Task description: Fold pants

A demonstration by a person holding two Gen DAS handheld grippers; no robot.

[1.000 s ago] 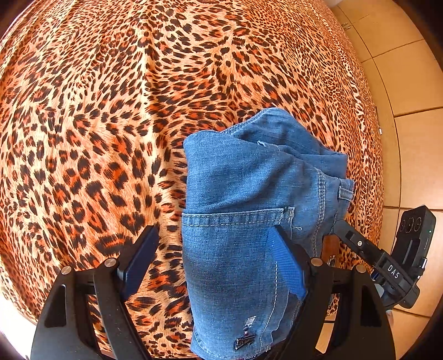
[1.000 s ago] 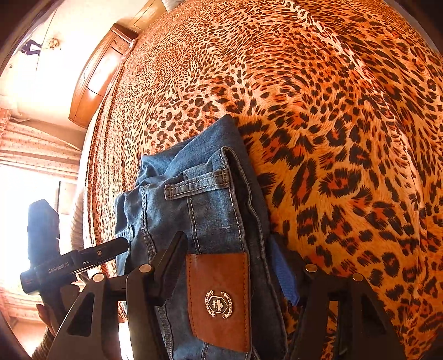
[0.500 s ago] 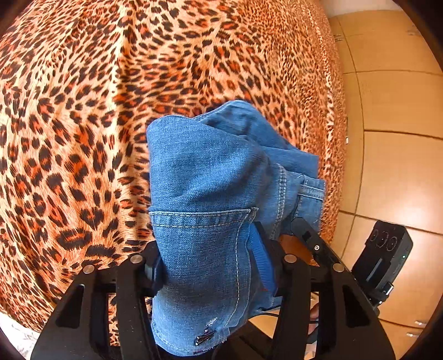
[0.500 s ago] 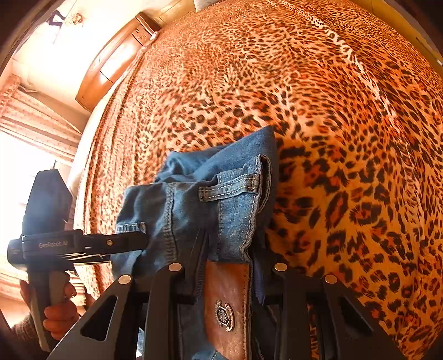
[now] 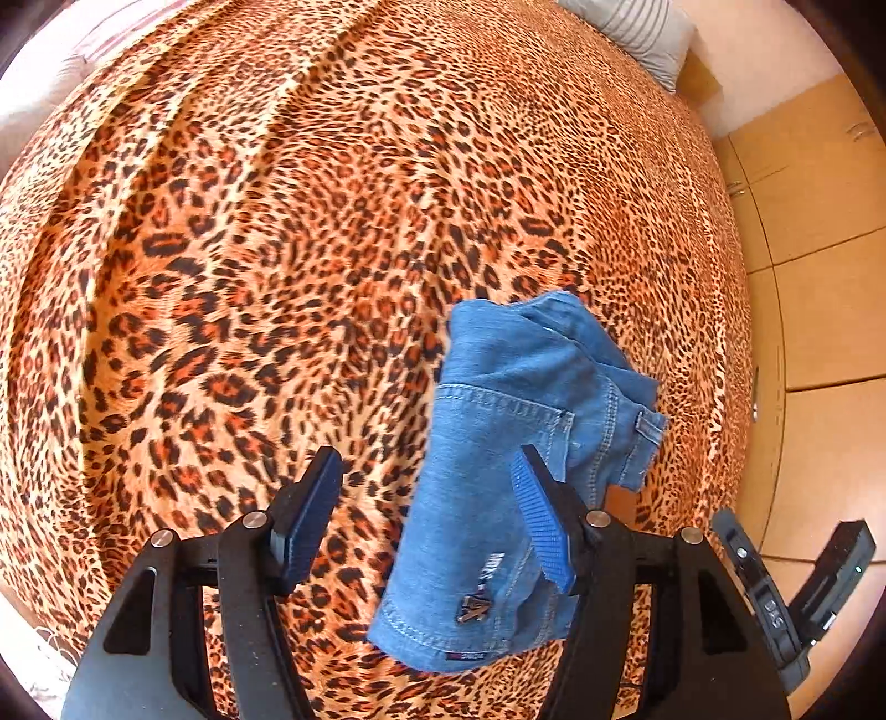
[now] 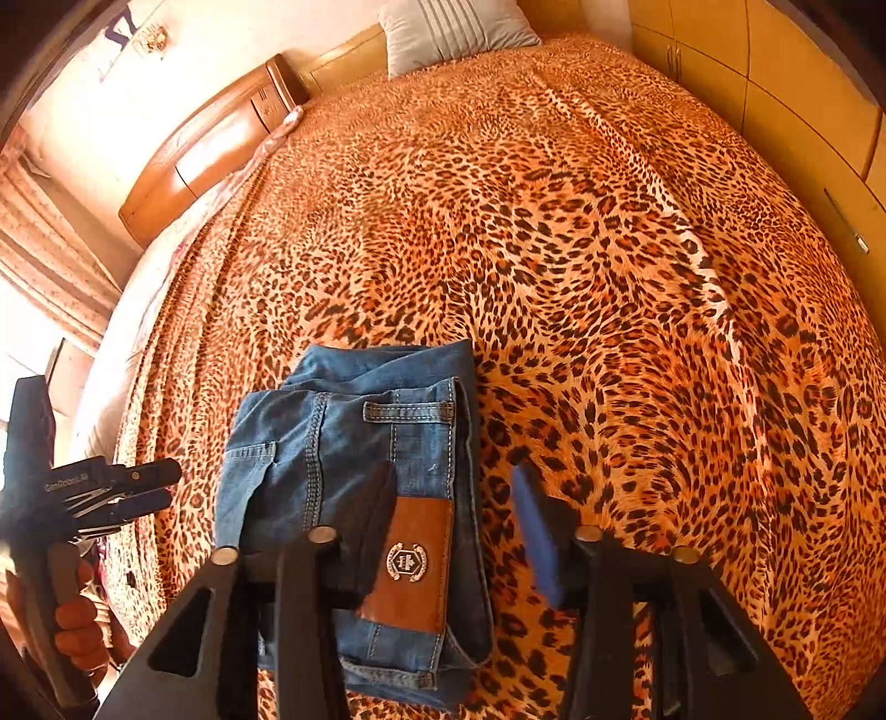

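Leopard-print bedspread [image 6: 609,249] fills both my views, with a striped pillow [image 6: 448,30] and a wooden headboard [image 6: 221,144] at the far end, and cabinet doors [image 6: 775,94] along one side.

Near the foot of the bed sit the jeans [image 6: 354,437], folded down into a compact bundle, lying flat on the spread.

My left gripper [image 5: 426,520] has its jaws spread wide; the bundle's edge lies against the right finger but nothing is pinched. My right gripper [image 6: 459,520] is spread too, its jaws either side of the waistband corner, where a brown leather patch [image 6: 412,565] faces up. No grip there either.

By my reading the folding is as good as finished and I'm at the letting-go stage. What's left, I'd say, is to back both tools straight off without snagging a finger on the denim, maybe pat the top layer flat, because the far edge looks a bit rumpled.

From the left wrist I get the back pocket [image 5: 498,432] and a small embroidered logo [image 5: 470,601] by the hem. Only the right wrist gives me the patch in full, a belt loop [image 6: 410,411], and the hand [image 6: 72,626] carrying the other tool beyond the bed's edge.
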